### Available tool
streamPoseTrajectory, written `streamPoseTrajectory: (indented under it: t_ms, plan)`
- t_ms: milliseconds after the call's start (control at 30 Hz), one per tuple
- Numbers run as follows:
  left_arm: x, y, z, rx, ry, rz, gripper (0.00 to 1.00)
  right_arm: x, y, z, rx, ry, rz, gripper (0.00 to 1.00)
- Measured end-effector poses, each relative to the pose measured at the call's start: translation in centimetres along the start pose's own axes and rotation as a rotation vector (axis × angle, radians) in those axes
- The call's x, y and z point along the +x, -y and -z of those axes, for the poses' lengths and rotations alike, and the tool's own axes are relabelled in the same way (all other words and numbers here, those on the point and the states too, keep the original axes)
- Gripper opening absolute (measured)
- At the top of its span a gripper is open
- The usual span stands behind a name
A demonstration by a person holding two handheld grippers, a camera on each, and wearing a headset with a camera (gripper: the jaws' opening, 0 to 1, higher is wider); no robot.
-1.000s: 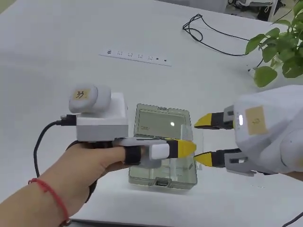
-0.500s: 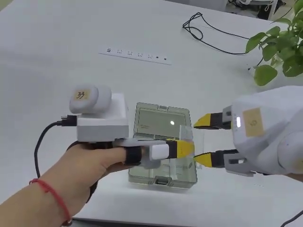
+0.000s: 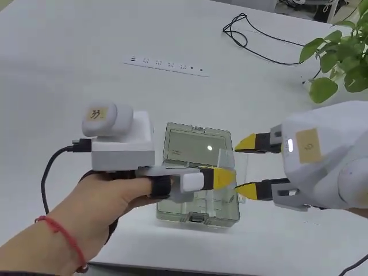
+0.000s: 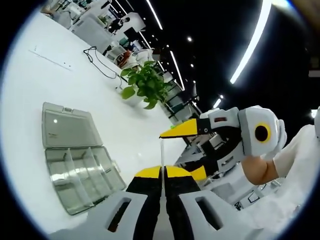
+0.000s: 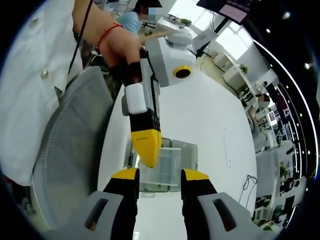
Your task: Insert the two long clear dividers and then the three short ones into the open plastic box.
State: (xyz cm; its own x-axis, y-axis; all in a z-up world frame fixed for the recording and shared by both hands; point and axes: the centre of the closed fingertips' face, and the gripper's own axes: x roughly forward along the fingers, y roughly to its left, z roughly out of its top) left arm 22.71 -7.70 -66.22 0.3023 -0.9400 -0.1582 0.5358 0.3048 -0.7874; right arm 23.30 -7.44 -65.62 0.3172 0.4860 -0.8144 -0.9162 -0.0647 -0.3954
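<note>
Left gripper (image 3: 225, 178) jaws pinched shut on a clear divider (image 3: 241, 172), held upright over the right end of the open plastic box (image 3: 198, 221); right gripper (image 3: 244, 167) jaws wide apart, one on each side of the divider; whether they touch it cannot be told. Box on white table (image 3: 86, 75), lid (image 3: 195, 146) flat behind it; power strip (image 3: 167, 65), black cable (image 3: 253, 40) and plant (image 3: 339, 57) well beyond.

Left hand-held gripper (image 3: 230, 177) with jaws pinched together; right hand-held gripper (image 3: 240, 168) opposite, jaws apart.

A white workbench (image 3: 69, 46) sits under ceiling strip lights (image 4: 249, 47).
</note>
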Motion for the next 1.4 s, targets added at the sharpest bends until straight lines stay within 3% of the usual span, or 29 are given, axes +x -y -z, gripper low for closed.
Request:
streamPoseTrajectory:
  t_ms: [133,233,400,600,833,1400]
  plan:
    - [-0.4,-0.2,0.5,0.096,-0.025,-0.004,0.00,-0.8,0.4,-0.4,0.082,0.068,-0.029,0.34]
    - [-0.6,0.3,0.9,0.172,-0.043,0.022,0.00,-1.5,0.7,-0.9,0.161,0.139,-0.074,0.33]
    - [-0.8,1.1,1.9,0.325,-0.087,0.075,0.00,-2.3,0.6,-1.7,0.278,0.261,-0.213,0.27]
    - [-1.0,2.0,2.8,0.491,-0.116,0.131,0.00,-2.7,-0.4,-2.2,0.319,0.294,-0.340,0.20]
    - [-1.3,2.9,2.9,0.567,-0.095,0.166,0.00,-2.8,-2.1,-2.7,0.336,0.308,-0.456,0.15]
    - [-1.4,3.4,2.8,0.609,-0.088,0.205,0.00,-2.6,-3.7,-2.9,0.342,0.307,-0.541,0.04]
